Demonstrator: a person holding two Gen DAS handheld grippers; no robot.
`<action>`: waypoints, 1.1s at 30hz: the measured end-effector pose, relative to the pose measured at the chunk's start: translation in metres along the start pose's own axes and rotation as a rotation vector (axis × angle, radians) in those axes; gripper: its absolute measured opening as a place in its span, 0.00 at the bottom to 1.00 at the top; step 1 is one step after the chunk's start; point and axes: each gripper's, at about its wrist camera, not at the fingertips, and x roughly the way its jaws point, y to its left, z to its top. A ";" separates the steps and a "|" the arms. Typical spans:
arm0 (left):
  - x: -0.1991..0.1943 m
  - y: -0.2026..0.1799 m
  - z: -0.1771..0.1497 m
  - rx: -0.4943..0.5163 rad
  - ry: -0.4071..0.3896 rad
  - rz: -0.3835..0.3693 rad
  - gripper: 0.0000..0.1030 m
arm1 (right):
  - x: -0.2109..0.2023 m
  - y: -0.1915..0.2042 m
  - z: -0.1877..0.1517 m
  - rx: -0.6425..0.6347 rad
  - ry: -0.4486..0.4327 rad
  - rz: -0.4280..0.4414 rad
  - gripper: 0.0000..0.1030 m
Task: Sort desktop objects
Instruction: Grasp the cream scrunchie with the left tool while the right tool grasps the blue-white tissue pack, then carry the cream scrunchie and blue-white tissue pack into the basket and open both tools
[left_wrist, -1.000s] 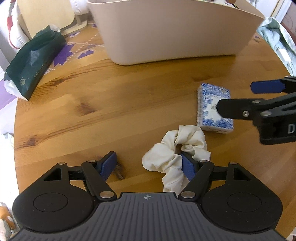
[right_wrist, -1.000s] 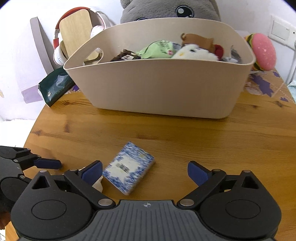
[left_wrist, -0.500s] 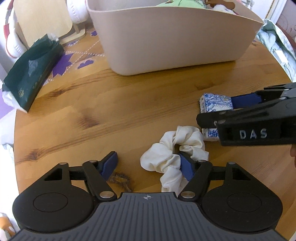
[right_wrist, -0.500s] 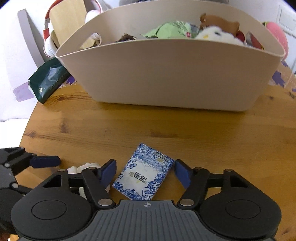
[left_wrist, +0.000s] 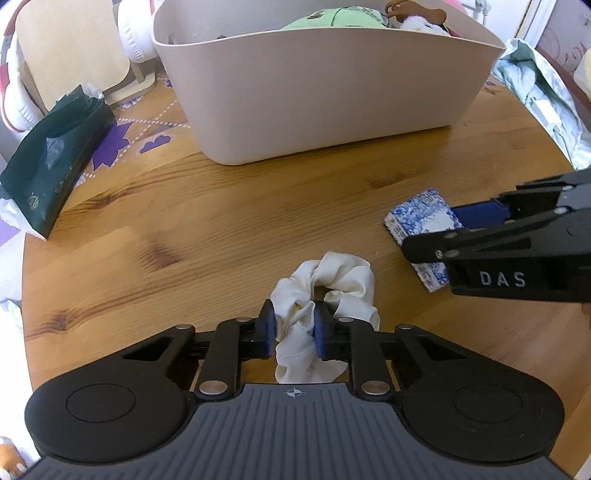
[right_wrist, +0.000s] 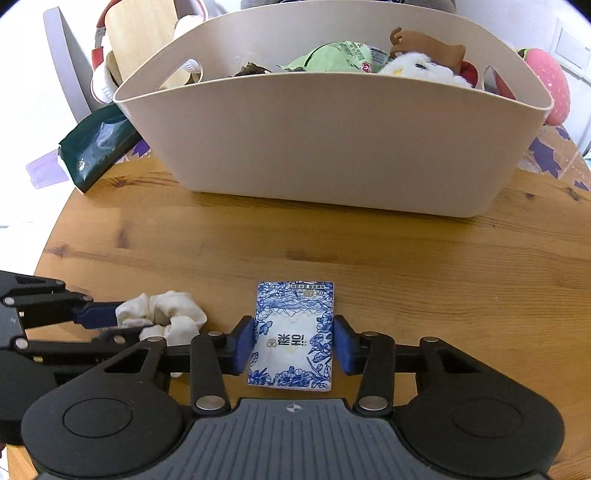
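A cream scrunchie (left_wrist: 332, 280) lies on the round wooden table (left_wrist: 184, 221), and my left gripper (left_wrist: 294, 328) is shut on its near side, the blue pads squeezing the fabric. The right wrist view shows that scrunchie (right_wrist: 166, 310) to the left, with the left gripper (right_wrist: 107, 325) on it. A blue-and-white tissue pack (right_wrist: 293, 332) lies flat between the pads of my right gripper (right_wrist: 294, 343), whose jaws are closing and touch both long sides. From the left wrist, the pack (left_wrist: 417, 218) and the right gripper (left_wrist: 430, 232) are at the right. Behind both stands a beige basket (right_wrist: 332, 140) with several items inside.
A dark green tissue packet (left_wrist: 55, 158) lies at the back left near the table's edge. White-and-red headphones on a wooden stand (left_wrist: 74, 48) are behind it. Pale green fabric (left_wrist: 543, 99) sits at the far right, and a plush burger (right_wrist: 546, 85) beside the basket.
Both grippers went from wide open to closed: the left on the scrunchie, the right around the tissue pack, which has turned to lie lengthwise between the pads.
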 end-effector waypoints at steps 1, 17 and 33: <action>0.000 0.001 0.000 -0.006 0.002 -0.005 0.17 | -0.001 -0.001 -0.001 -0.001 0.000 0.001 0.41; -0.026 -0.001 0.002 -0.104 -0.087 -0.031 0.14 | -0.034 -0.018 -0.009 0.008 -0.069 0.050 0.41; -0.082 0.008 0.028 -0.171 -0.248 -0.033 0.14 | -0.090 -0.011 0.005 -0.095 -0.203 0.066 0.41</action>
